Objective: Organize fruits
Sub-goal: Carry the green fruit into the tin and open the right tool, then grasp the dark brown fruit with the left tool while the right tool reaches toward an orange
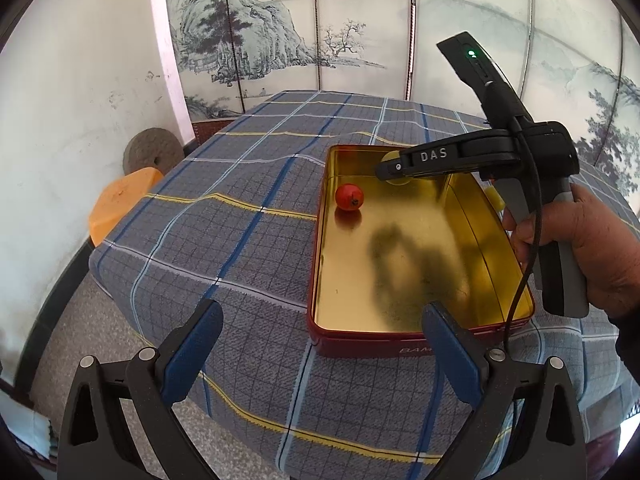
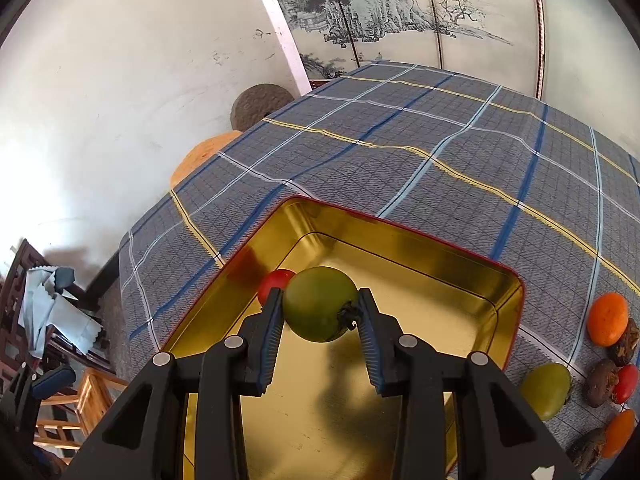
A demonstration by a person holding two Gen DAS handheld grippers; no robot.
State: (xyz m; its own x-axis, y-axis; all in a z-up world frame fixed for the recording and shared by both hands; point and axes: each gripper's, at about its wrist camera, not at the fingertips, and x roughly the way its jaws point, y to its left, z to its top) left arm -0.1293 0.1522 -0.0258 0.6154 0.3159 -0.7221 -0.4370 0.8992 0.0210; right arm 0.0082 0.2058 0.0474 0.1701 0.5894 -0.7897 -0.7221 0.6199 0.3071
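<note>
While the right gripper (image 2: 319, 312) marked "DAS" clamps a green fruit (image 2: 320, 308), the left gripper (image 1: 320, 332) gapes empty.

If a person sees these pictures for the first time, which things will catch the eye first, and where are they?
First comes the green fruit clamped in the right gripper, held over the open gold-lined tin. Next is the small red fruit lying alone in the tin's far left corner. Then the eye goes to the loose fruits on the checked tablecloth to the right of the tin, while the left gripper hangs open at its near edge.
</note>
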